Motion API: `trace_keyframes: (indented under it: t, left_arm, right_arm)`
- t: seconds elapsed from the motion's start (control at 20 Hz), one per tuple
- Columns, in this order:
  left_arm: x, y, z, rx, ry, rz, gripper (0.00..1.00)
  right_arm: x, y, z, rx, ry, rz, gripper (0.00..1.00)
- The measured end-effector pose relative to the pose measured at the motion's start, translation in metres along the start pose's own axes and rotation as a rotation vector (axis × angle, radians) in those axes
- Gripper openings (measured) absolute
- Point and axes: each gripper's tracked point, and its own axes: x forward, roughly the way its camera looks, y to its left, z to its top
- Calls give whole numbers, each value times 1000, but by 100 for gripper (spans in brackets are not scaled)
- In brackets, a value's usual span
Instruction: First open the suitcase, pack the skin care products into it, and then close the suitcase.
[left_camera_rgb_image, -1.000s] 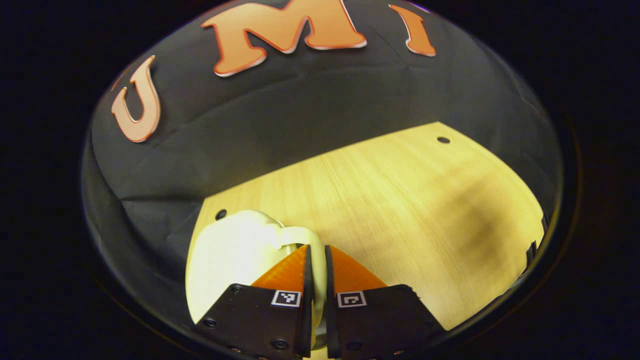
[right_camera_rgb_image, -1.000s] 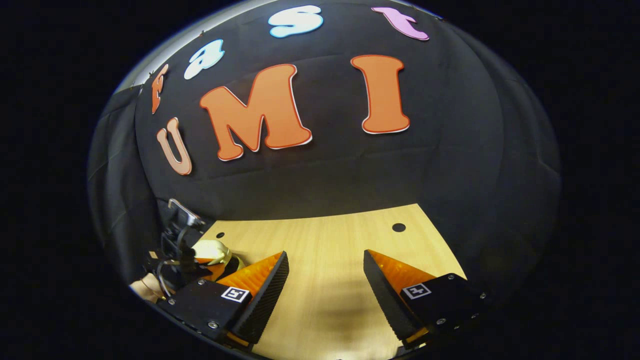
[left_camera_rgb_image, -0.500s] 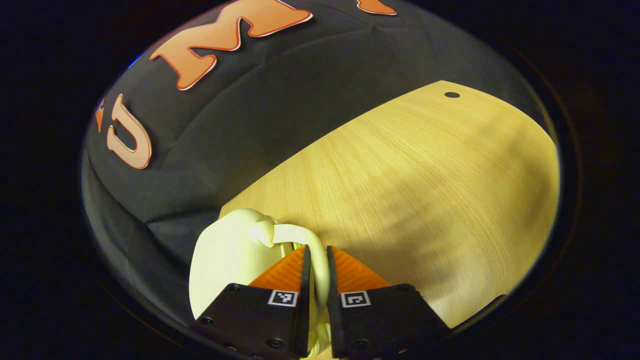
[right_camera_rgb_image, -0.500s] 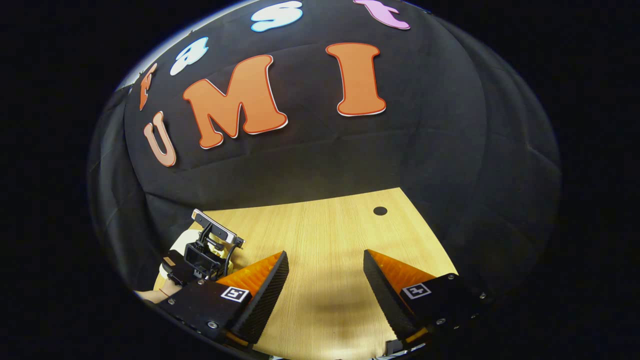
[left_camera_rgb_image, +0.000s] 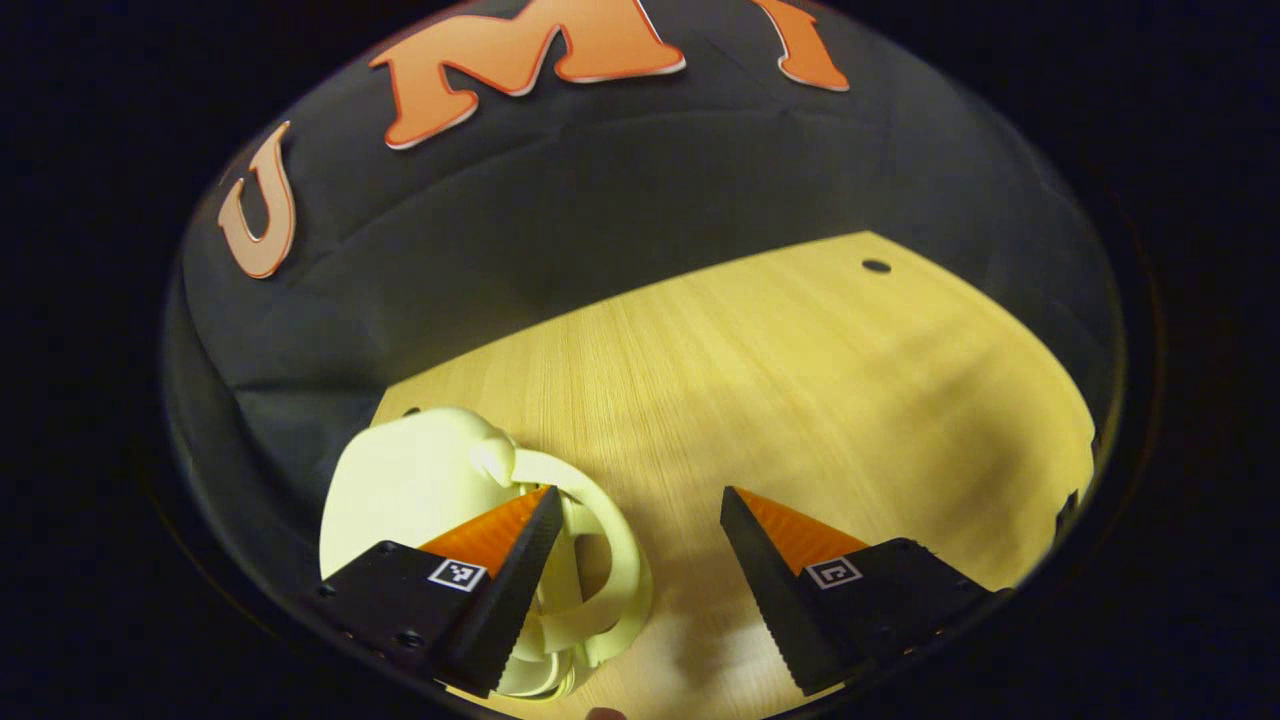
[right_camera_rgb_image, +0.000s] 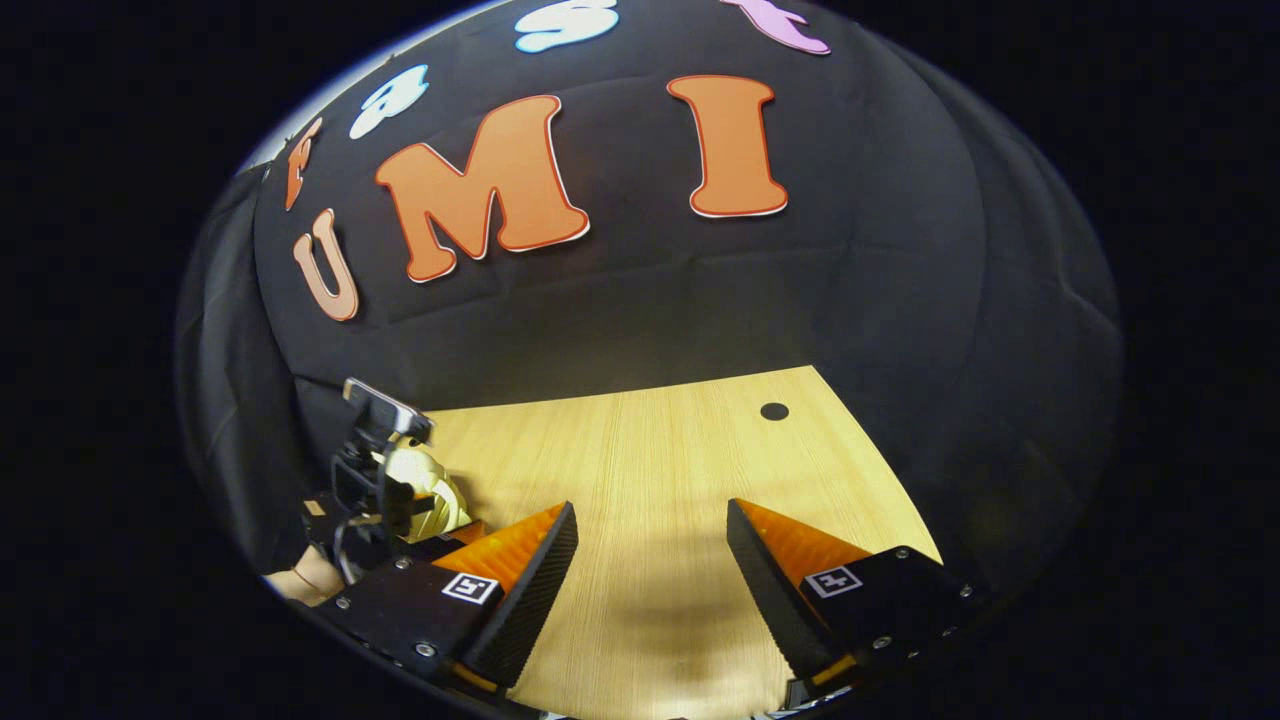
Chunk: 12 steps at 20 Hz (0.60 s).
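1. The table is of light wood and takes most of the lower half of both views. Its far edge meets the black cloth wall.
2. The suitcase is a small cream-coloured case. It sits at the far left corner of the table, close to the wall. In the left gripper view it is at the lower left, with its rounded shell behind the left finger.
3. The handle of the suitcase is a pale loop on the side that faces the open table. It lies just beside the left finger of the left gripper, and partly under it. I cannot tell if they touch.
4. The left gripper has its fingers spread wide apart and they grasp nothing. Between them is the bare table and part of the handle.
5. The right gripper is also released, with its fingers wide apart above bare wood, well apart from the suitcase.
6. In the right gripper view the left gripper is at the far left, and the suitcase is partly hidden behind it. A hand holds it from below.
7. A small dark hole is in the table near the far right corner.
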Motion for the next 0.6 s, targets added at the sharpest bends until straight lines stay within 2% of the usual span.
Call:
trace_keyframes:
  t: [0.2, 0.35, 0.5, 0.6]
  left_arm:
    - [-73, 17, 81, -110, -228, -7, 99]
    - [-143, 29, 121, -128, -364, 39, 99]
    - [-197, 32, 130, -163, -479, 67, 99]
    - [-220, 32, 127, -187, -523, 56, 99]
  right_arm:
    - [-7, 19, 31, -6, -83, 22, 95]
    - [-15, 37, 63, -35, -177, 24, 95]
    - [-27, 56, 88, -75, -262, 24, 95]
    - [-34, 65, 102, -123, -333, -3, 95]
